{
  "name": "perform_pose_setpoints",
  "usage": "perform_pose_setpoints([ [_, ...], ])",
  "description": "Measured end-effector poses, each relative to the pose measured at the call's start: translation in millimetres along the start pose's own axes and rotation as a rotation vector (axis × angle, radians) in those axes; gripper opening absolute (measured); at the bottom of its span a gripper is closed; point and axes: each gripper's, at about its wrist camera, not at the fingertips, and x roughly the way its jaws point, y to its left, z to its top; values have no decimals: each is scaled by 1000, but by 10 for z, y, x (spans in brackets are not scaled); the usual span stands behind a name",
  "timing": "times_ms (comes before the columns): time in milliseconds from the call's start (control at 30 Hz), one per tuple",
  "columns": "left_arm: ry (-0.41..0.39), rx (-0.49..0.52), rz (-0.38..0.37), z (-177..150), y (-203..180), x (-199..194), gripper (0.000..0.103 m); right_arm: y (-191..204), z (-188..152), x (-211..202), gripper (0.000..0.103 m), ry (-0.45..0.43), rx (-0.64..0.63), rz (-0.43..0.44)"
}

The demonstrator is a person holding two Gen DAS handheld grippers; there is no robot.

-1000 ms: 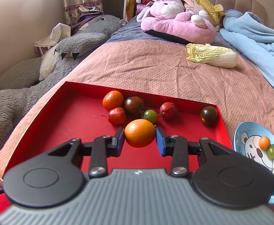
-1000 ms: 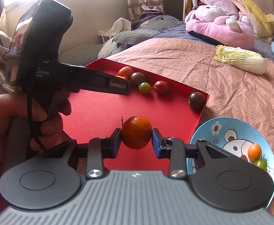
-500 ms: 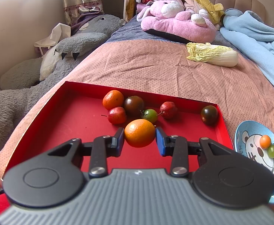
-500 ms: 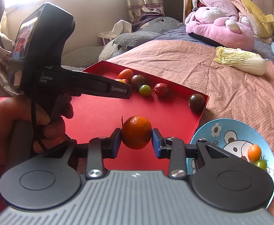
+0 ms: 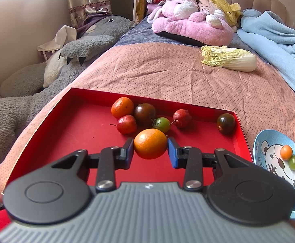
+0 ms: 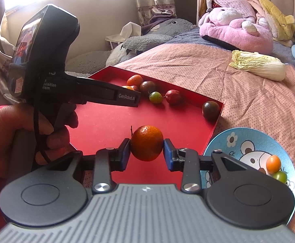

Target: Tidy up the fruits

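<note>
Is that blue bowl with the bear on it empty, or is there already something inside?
Not empty. The blue bowl holds two small fruits side by side: an orange one and a green one. The rest of its inside is bare.

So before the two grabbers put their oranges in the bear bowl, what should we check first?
1. Right gripper pinches its mandarin from both sides: ok.
2. Left gripper pinches its mandarin from both sides: ok.
3. Bear bowl has bare room beside the small orange tomato and green tomato: ok.
4. Way from the right gripper to the bowl is free of other things: ok.
5. Left gripper's way to the bowl crosses the red tray's rim, near the dark tomato: cannot tell if it clears.
6. Bowl sits steady on the soft blanket: cannot tell.
</note>
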Motion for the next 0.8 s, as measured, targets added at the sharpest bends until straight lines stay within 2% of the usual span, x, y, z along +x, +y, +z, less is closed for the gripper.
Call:
perform_pose_setpoints([
  [800, 10, 46, 21, -31, -71, 37, 39, -309, -113, -118, 40, -24, 72, -29],
])
